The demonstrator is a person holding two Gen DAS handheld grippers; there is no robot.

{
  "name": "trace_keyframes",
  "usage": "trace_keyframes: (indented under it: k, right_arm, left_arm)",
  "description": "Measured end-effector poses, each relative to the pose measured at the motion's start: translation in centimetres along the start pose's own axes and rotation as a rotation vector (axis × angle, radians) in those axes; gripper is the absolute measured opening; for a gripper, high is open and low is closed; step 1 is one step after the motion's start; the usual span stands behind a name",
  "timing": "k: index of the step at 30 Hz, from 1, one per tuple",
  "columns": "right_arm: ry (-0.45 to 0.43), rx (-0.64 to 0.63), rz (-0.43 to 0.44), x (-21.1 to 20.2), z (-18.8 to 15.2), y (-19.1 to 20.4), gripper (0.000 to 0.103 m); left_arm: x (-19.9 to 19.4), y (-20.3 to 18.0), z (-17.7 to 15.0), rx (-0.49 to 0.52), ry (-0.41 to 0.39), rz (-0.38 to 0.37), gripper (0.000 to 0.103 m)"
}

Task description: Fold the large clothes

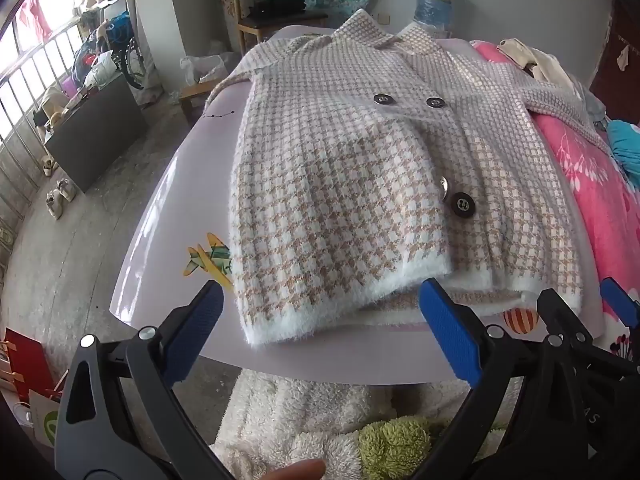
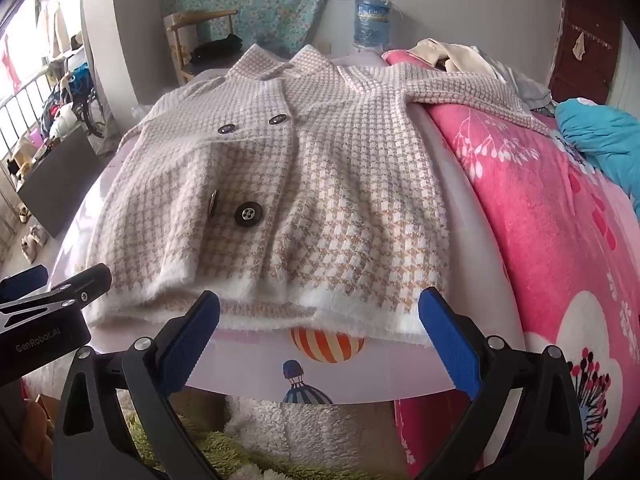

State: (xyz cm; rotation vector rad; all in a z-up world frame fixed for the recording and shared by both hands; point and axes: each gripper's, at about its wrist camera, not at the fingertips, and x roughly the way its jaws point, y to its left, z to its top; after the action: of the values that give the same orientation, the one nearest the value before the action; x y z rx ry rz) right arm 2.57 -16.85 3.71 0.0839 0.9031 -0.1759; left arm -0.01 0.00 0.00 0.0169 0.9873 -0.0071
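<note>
Cluttered bedroom: pale glossy worktop [image 1: 160, 216] printed with cartoon balloons and a plane, set against a bed with a pink floral blanket [image 2: 532, 216]. On my feed the houndstooth jacket [image 1: 340, 184] lies front-up across the worktop, collar at the far end, white fuzzy hem at the near edge, four dark buttons showing. Its right sleeve [image 2: 472, 92] runs off onto the pink blanket. Left gripper [image 1: 320, 332] hovers just short of the hem, both blue fingers [image 1: 448, 332] spread wide, nothing between them. Right gripper [image 2: 320, 336] likewise stands wide and empty, just in front of the hem. Left view alone shows the concrete floor [image 1: 80, 272], a dark cabinet [image 1: 96, 136], the barred window and the plane print [image 1: 208, 260] beside the hem's left corner; a fingertip shows at the bottom edge. Right view alone shows most of the blanket, a teal cloth [image 2: 600, 136] on it, and the blue balloon print [image 2: 304, 384]. Both views show the wooden chair [image 1: 272, 8] and the water bottle [image 1: 434, 0] at the back.
</note>
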Motion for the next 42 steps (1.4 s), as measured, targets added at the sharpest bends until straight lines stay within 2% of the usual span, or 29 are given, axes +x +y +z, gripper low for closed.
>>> trace_keyframes:
  k: [42]
  right_arm:
    - [-0.024, -0.01, -0.011, -1.0, 0.7, 0.5, 0.097]
  left_arm:
    - [-0.6, 0.7, -0.2, -0.015, -0.01, -0.013, 0.095]
